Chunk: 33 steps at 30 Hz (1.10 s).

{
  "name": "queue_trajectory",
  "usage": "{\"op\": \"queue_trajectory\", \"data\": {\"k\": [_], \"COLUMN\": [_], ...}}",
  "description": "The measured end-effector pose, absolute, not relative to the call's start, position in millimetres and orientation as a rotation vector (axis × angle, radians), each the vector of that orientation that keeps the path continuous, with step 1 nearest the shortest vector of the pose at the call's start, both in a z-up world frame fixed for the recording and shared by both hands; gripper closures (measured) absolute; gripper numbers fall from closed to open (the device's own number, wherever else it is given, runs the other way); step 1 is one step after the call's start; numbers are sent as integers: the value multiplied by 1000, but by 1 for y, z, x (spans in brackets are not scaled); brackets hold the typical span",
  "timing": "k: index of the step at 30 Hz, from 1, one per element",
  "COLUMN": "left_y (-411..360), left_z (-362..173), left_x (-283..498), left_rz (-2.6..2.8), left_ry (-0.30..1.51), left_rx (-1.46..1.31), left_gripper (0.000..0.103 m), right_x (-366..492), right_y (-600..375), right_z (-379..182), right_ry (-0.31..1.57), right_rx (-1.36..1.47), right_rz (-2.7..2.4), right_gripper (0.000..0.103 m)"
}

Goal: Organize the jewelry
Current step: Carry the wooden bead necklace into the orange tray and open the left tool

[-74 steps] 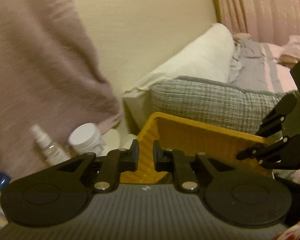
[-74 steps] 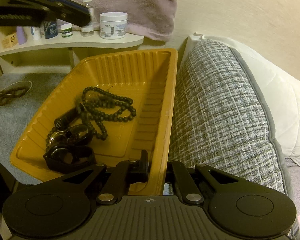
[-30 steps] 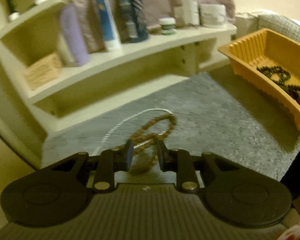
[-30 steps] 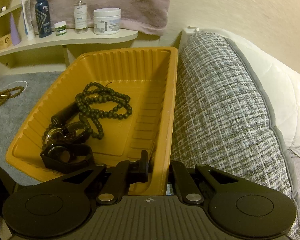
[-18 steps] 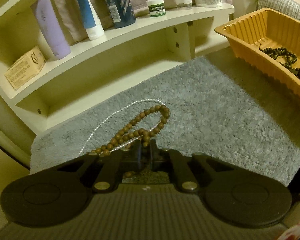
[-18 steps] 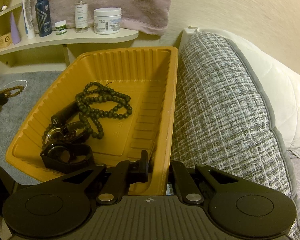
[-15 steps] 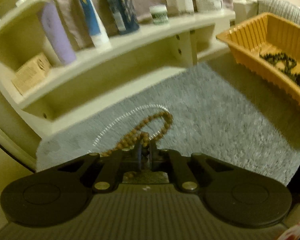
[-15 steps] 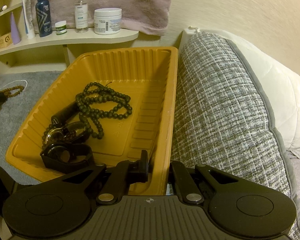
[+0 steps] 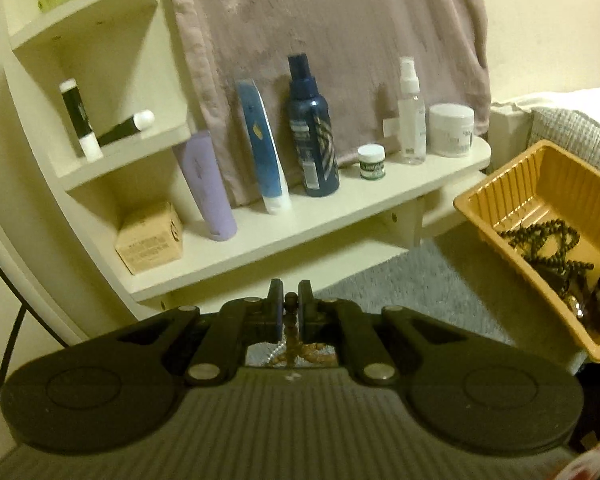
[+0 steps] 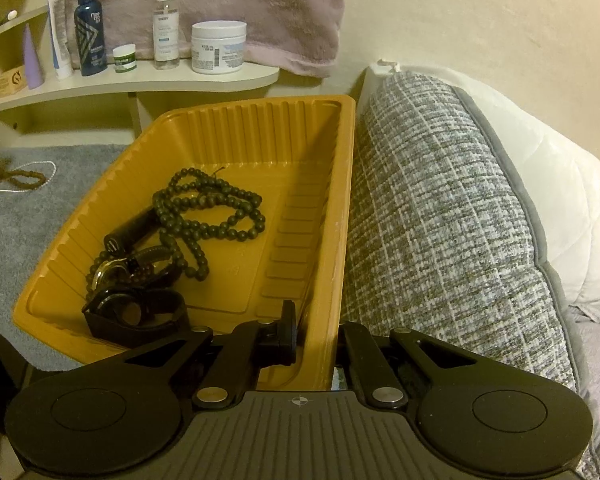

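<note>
A: What have the jaws of the left gripper (image 9: 291, 307) got?

B: They have just closed almost fully on a strand of the brown bead necklace (image 9: 290, 322). A bead sits pinched between them and the rest hangs below; a second ago they stood apart over it as it lay on the grey mat (image 9: 412, 280).

A: So it's off the mat?

B: Partly. In the right view, brown loops (image 10: 18, 178) and a thin white chain (image 10: 36, 166) still lie near the mat's far left edge, so I judge the lift has only begun.

A: And the right gripper (image 10: 316, 336)?

B: Its jaws are clamped on the near right wall of the yellow tray (image 10: 332, 240), unchanged, steadying it. The tray sits at the mat's right edge against a grey pillow (image 10: 440, 216) and already holds dark beads (image 10: 204, 208) and a black watch (image 10: 132, 312).

A: Meaning?

B: The carry to the tray looks next, with the trailing strands likely to drag or snag
</note>
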<state>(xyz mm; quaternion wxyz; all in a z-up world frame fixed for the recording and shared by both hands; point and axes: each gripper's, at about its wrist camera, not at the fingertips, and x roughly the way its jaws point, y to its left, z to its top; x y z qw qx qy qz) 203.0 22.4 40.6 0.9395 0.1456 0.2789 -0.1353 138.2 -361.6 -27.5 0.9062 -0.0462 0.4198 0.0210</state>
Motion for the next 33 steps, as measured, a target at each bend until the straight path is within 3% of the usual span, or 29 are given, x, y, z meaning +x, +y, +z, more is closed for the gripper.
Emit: {"op": "queue_trajectory", "data": {"k": [12, 33], "left_y": [16, -44], "left_z": [61, 183], "left_x": [203, 187], "left_rz": [-320, -589], "left_ry": [550, 316], "left_rx": [265, 218], "left_gripper": [97, 97], "right_x": [139, 139], "right_y": [-362, -361], "right_z": [-26, -25], "right_ry": [868, 859], "right_rx": [-100, -110], "right_rz": [45, 48], "right_gripper": [99, 99]}}
